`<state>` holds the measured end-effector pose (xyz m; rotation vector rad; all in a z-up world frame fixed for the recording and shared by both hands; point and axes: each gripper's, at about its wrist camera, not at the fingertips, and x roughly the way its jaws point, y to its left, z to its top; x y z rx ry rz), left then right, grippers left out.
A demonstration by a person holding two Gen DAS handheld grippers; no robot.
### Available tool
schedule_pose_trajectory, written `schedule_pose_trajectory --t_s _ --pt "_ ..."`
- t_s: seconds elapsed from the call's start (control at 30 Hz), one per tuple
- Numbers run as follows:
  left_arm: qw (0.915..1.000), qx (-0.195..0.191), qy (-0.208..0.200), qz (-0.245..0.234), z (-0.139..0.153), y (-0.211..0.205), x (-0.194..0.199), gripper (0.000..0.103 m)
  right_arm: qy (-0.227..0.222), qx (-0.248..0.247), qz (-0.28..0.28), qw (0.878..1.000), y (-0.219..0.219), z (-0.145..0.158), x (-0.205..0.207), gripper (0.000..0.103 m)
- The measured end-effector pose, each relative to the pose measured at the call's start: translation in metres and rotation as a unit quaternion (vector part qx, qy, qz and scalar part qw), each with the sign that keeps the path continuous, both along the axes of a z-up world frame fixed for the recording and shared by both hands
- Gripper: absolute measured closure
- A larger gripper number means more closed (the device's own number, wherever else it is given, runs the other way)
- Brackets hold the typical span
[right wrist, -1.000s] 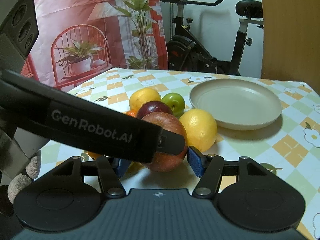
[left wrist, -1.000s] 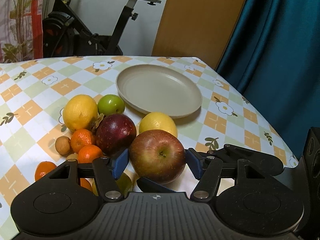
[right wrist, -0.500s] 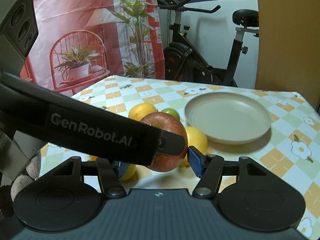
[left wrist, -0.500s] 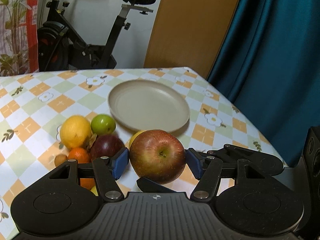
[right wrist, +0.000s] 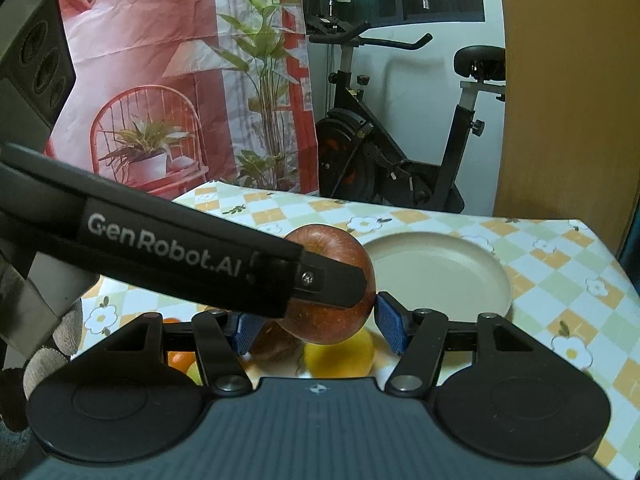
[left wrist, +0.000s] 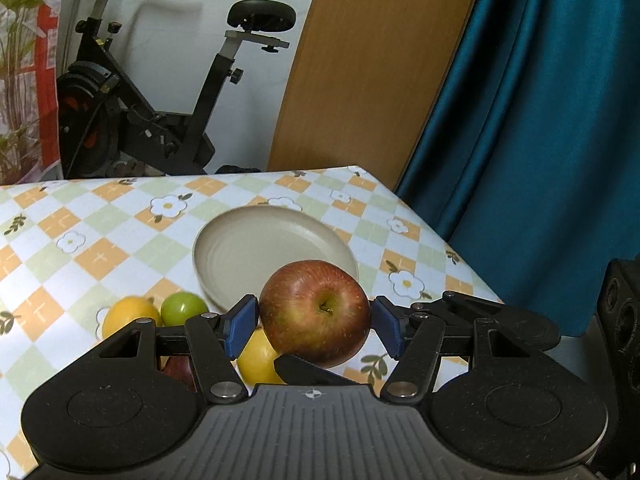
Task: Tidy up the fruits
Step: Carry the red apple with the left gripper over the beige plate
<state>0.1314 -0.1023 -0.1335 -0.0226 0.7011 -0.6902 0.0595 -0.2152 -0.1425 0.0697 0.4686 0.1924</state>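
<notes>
Gripping a round red-yellow apple from both sides, left gripper and right gripper, above the beige round plate.

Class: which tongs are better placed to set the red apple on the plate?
Probably left: the left tongs clamp the red apple squarely, plate straight ahead. For the right tongs, also gripping it, the plate sits off-centre.

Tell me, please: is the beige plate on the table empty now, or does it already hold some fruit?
Empty. The plate shows only its bare inside in both wrist views. The red apple hangs in front of it, held in the jaws, not lying on it.
</notes>
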Motion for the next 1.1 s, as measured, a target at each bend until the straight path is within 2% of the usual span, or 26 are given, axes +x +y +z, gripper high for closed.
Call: schedule_pose_trajectory --t_s 0.63,1.1 --pt "0.9996 0.014 0.009 -0.022 -0.001 -0.021 0.042 0.038 0.002 0.023 -0.011 1.0 -0.035 0.001 0.036 0.04" --pt "0.9966 0.04 0.072 0.011 -0.032 -0.034 0.106 0.037 0.043 0.046 0.006 0.998 -0.056 -0.029 0.099 0.04"
